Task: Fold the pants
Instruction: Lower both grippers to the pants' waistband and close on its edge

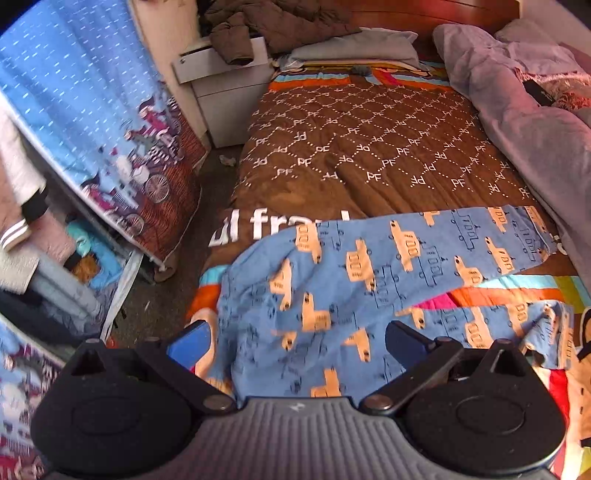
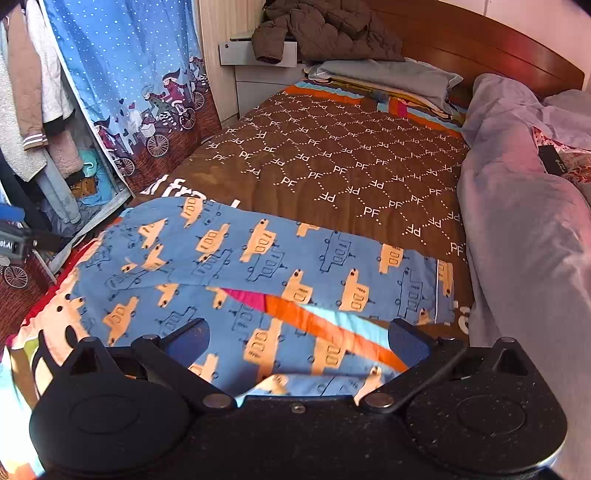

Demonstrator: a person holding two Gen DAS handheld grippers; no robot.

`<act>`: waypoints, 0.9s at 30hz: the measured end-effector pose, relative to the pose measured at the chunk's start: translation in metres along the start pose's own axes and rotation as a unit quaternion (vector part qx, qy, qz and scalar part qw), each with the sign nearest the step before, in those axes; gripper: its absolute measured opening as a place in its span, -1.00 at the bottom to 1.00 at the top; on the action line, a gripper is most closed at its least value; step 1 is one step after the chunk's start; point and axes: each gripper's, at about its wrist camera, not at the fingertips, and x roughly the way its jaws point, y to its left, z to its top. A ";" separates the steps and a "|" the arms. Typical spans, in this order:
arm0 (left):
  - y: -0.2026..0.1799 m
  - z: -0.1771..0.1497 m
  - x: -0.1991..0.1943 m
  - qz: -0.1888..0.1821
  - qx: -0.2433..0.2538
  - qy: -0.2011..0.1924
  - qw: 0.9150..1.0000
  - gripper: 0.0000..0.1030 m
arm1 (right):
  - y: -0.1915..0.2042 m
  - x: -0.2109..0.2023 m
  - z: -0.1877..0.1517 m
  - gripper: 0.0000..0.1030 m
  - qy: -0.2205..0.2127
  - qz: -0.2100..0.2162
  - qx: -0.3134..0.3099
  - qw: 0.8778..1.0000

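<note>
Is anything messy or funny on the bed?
Yes. The blue pants lie rumpled, legs splayed apart so the bedspread shows between them. A brown jacket is dumped over the nightstand.

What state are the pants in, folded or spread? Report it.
Spread. The blue pants lie flat on the bed, both legs splayed apart with bedding showing between them.

place: home bedroom | evidence: bed with wooden headboard (image 2: 480, 40), pillow (image 2: 388, 75), hanging clothes (image 2: 37, 110)

Pants (image 1: 332, 295): soft matt printed cloth. Bedspread (image 1: 369, 147): quilted matt fabric. Headboard (image 2: 480, 44): glossy wood.
</note>
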 end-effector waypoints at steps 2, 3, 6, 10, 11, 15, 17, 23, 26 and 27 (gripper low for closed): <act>-0.002 0.015 0.025 -0.005 0.019 -0.003 1.000 0.99 | -0.009 0.019 0.010 0.99 0.003 0.006 -0.014 1.000; -0.003 0.023 0.038 -0.009 0.026 -0.003 1.000 0.99 | -0.013 0.031 0.015 0.99 0.004 0.012 -0.021 1.000; -0.001 0.045 0.081 -0.032 0.051 -0.008 0.998 0.99 | -0.027 0.072 0.035 0.99 0.013 0.022 -0.056 0.998; -0.002 0.067 0.144 -0.048 0.105 -0.024 0.993 0.99 | -0.043 0.137 0.064 0.99 0.035 0.019 -0.112 0.993; -0.004 0.071 0.159 -0.044 0.122 -0.028 0.991 0.99 | -0.048 0.154 0.071 0.99 0.044 0.019 -0.118 0.992; -0.017 0.082 0.213 -0.023 0.199 -0.019 0.980 0.99 | -0.062 0.215 0.092 0.87 0.060 0.038 -0.115 0.991; -0.023 0.085 0.233 -0.021 0.233 -0.016 0.972 0.95 | -0.064 0.240 0.102 0.82 0.075 0.053 -0.122 0.988; -0.024 0.099 0.274 -0.039 0.263 0.015 0.964 0.61 | -0.062 0.290 0.130 0.56 0.096 0.068 -0.177 0.977; -0.019 0.104 0.290 -0.057 0.265 0.046 0.961 0.38 | -0.066 0.316 0.139 0.26 0.122 0.074 -0.179 0.973; -0.016 0.104 0.294 -0.066 0.265 0.058 0.960 0.36 | -0.068 0.323 0.140 0.20 0.132 0.074 -0.178 0.972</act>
